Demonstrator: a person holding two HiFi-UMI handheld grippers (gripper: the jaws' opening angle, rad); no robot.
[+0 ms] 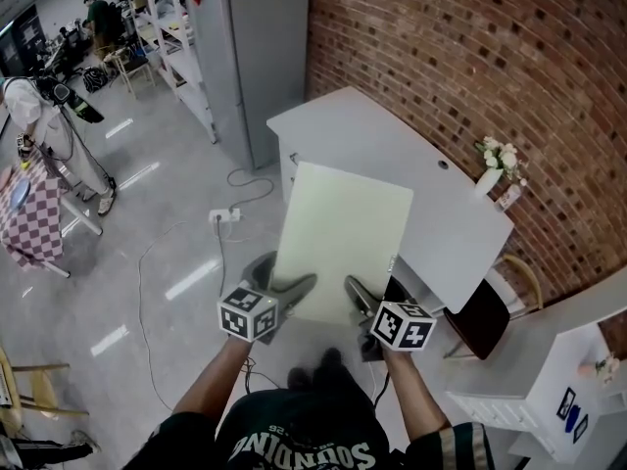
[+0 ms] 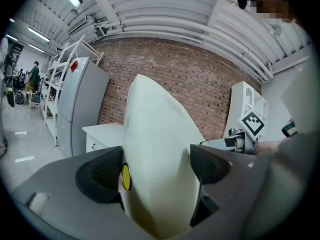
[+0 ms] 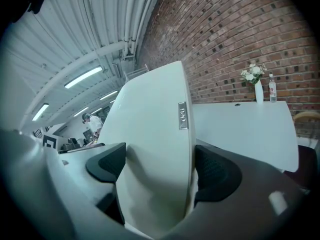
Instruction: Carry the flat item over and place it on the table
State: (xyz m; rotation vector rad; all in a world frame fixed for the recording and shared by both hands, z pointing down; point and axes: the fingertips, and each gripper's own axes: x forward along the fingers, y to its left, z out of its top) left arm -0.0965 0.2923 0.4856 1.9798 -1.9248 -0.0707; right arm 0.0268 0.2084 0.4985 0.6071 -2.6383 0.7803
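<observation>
A flat pale cream board (image 1: pixel 339 235) is held level in the air by both grippers at its near edge. My left gripper (image 1: pixel 284 297) is shut on its near left corner, and the board (image 2: pixel 155 169) fills the space between those jaws. My right gripper (image 1: pixel 361 300) is shut on its near right part, where the board (image 3: pixel 155 149) with a small label strip sits between the pads. The white table (image 1: pixel 392 179) stands ahead along the brick wall, partly under the board's far end.
A white vase of flowers (image 1: pixel 493 169) and a small bottle (image 1: pixel 509 196) stand at the table's right end. A dark chair (image 1: pixel 485 316) sits at its near right. A grey cabinet (image 1: pixel 245 47), floor cables (image 1: pixel 230 213), a person (image 1: pixel 44 125) at left, white shelving (image 1: pixel 549 390) at right.
</observation>
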